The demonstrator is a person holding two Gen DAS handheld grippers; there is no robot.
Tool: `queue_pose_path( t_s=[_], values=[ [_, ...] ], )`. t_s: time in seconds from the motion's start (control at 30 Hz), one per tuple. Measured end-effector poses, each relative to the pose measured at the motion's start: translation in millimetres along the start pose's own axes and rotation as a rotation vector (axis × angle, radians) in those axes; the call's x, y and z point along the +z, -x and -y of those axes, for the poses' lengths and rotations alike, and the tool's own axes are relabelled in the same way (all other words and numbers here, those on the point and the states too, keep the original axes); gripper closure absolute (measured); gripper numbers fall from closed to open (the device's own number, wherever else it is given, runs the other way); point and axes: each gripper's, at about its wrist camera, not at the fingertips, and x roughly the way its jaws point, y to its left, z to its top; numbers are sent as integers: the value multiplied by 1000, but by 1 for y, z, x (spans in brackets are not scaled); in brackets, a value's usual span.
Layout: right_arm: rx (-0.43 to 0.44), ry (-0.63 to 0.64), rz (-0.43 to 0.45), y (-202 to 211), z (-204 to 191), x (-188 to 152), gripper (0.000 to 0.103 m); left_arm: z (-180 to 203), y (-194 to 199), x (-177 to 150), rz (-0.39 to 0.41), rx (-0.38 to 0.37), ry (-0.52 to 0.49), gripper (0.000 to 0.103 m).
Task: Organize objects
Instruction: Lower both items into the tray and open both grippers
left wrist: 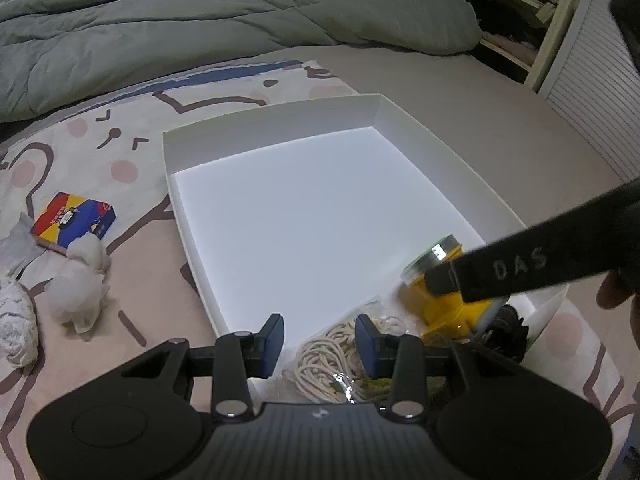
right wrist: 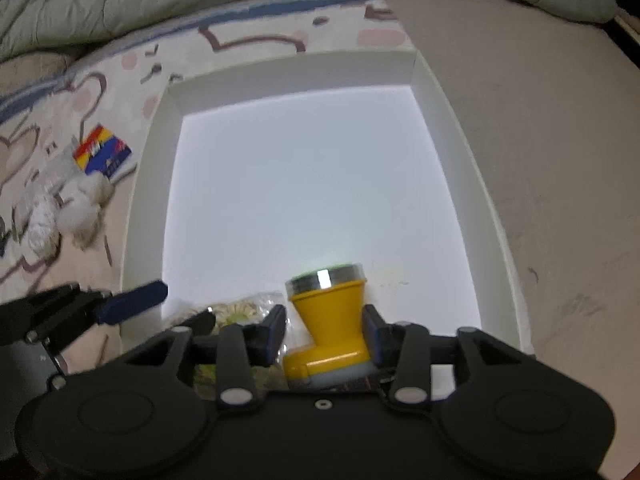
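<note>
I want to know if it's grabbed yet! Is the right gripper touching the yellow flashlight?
Cannot tell. In the right wrist view, the right gripper has its fingers on either side of the yellow flashlight, right against its outline, but no clear gap or contact shows.

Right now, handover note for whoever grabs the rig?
Right hand-held gripper: fingers flank the yellow flashlight in the white box's near end; contact unclear.
Left hand-held gripper: open, empty, over the bagged rope coil, also in the box.
Left: card box, white plush toy and a white bundle lie on the bed outside the box.
</note>
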Motion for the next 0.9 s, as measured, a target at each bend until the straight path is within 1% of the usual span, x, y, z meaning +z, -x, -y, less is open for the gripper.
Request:
queue_pose_path(
  t_s=[0.1,0.23,0.3,0.37,0.43,0.5,0.57,0.73,0.83,0.9],
  values=[
    [-37,12,46,13,0,1,48,0,9,1,-1,-1,22,62],
    [-15,-13,79,30,6,-3,48,-2,23,3,-1,6,51,62],
    [-19,-19,104,39,9,-7,45,-2,31,3,2,12,62,61],
    [-26,-25,121,47,11,-11,42,-2,39,4,0,21,72,55],
    [-22,-40,137,55,16,-16,38,-2,46,5,0,35,88,42],
    [-20,-57,146,59,19,-23,35,-2,53,5,-2,45,91,38],
    [-25,-61,148,62,21,-28,34,-2,60,4,-7,56,99,35],
    [-36,-80,163,72,25,-41,28,-5,74,-1,-9,55,120,21],
    [-45,-87,175,79,28,-50,25,-5,82,-5,-9,68,116,14],
    [-48,-85,175,82,29,-56,20,-6,87,-7,-10,67,115,10]
  ],
)
